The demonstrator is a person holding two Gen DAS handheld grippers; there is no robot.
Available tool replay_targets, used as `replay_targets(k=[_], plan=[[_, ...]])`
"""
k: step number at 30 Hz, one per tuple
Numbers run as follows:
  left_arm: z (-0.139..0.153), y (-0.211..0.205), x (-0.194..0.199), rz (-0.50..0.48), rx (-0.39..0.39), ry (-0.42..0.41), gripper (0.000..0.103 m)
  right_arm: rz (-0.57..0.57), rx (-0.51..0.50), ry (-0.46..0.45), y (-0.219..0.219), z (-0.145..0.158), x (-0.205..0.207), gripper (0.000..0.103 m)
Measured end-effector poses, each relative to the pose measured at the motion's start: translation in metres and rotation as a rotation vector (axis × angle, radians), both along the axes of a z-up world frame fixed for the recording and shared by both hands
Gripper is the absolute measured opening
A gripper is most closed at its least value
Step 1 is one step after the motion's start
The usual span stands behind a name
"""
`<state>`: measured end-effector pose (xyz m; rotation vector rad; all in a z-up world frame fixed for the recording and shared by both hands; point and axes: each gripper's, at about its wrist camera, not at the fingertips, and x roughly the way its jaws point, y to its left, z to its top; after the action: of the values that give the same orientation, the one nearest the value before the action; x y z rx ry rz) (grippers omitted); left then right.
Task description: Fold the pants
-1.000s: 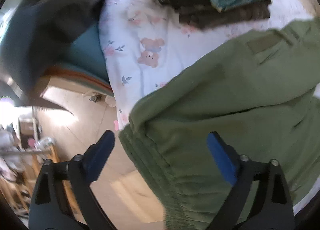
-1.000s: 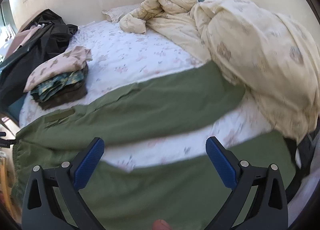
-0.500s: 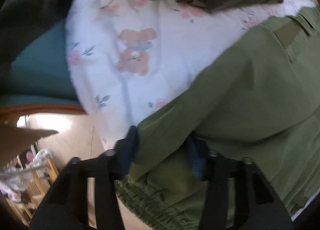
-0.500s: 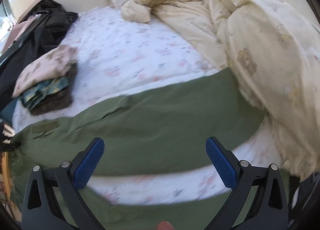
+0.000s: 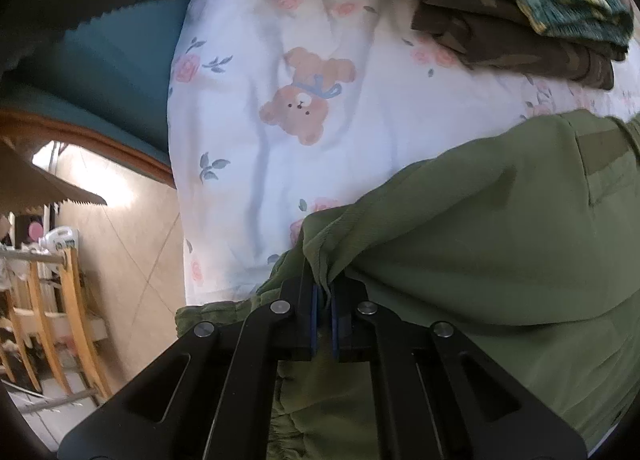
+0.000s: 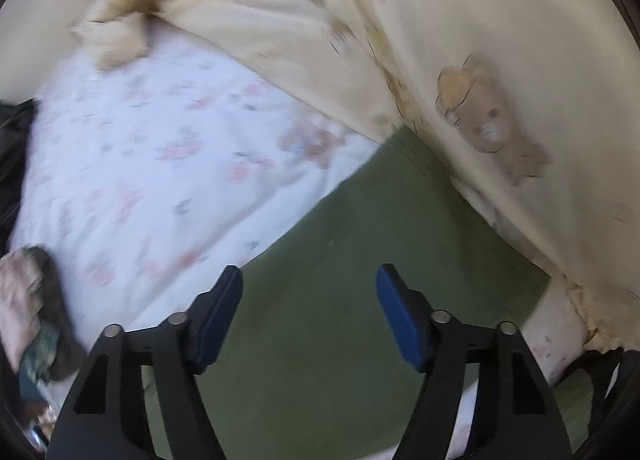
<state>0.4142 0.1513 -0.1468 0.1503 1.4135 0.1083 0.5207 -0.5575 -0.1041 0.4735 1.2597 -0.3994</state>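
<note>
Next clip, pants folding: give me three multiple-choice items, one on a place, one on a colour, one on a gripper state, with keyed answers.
1. Where does the stack of folded clothes lie?
A. on the floor
B. on the floral bedsheet
C. on a chair

2. What colour are the pants?
A. olive green
B. black
C. red

3. What is the left gripper doing?
A. open above the sheet
B. holding a pillow
C. shut on the pants

Answers: 1 B, the stack rests on the sheet. 2 A, the cloth is olive green. 3 C, green fabric is pinched between its closed fingers.
</note>
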Motion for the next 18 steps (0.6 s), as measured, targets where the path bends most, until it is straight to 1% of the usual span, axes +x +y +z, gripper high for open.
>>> replay_targets(k=[2, 4, 5, 8, 10, 11, 12, 13, 15, 18], plan=[[0.001, 0.0, 0.001, -0.005, 0.002, 0.001, 0.003, -0.034, 0.008, 0.026, -0.01, -0.025, 0.011, 0.061], [0.001, -0.002, 0.003, -0.017, 0.012, 0.006, 0.003, -0.06, 0.023, 0.056, -0.015, -0.044, 0.022, 0.052], [0.001, -0.005, 0.002, -0.022, 0.016, 0.006, 0.003, -0.071, 0.018, 0.06, -0.017, -0.052, 0.028, 0.05], [0.0, -0.005, 0.002, -0.03, 0.021, 0.003, 0.002, -0.062, -0.035, 0.085, -0.017, -0.066, 0.046, 0.05], [-0.001, -0.005, 0.003, -0.033, 0.022, 0.003, 0.002, -0.065, -0.054, 0.1, -0.018, -0.072, 0.054, 0.047], [-0.001, -0.005, 0.002, -0.038, 0.024, 0.0, 0.002, -0.061, -0.06, 0.099, -0.018, -0.073, 0.057, 0.041], [0.002, -0.01, 0.001, -0.041, 0.026, -0.004, 0.002, -0.054, -0.072, 0.088, -0.018, -0.072, 0.06, 0.026], [0.004, -0.012, 0.001, -0.041, 0.025, -0.007, 0.002, -0.046, -0.078, 0.081, -0.017, -0.071, 0.06, 0.0], [0.006, -0.011, 0.002, -0.034, 0.018, -0.02, 0.002, -0.051, -0.089, 0.07, -0.015, -0.066, 0.058, 0.0], [0.011, -0.006, 0.001, -0.019, -0.001, -0.04, 0.002, 0.014, -0.176, 0.004, 0.001, -0.039, 0.054, 0.0]])
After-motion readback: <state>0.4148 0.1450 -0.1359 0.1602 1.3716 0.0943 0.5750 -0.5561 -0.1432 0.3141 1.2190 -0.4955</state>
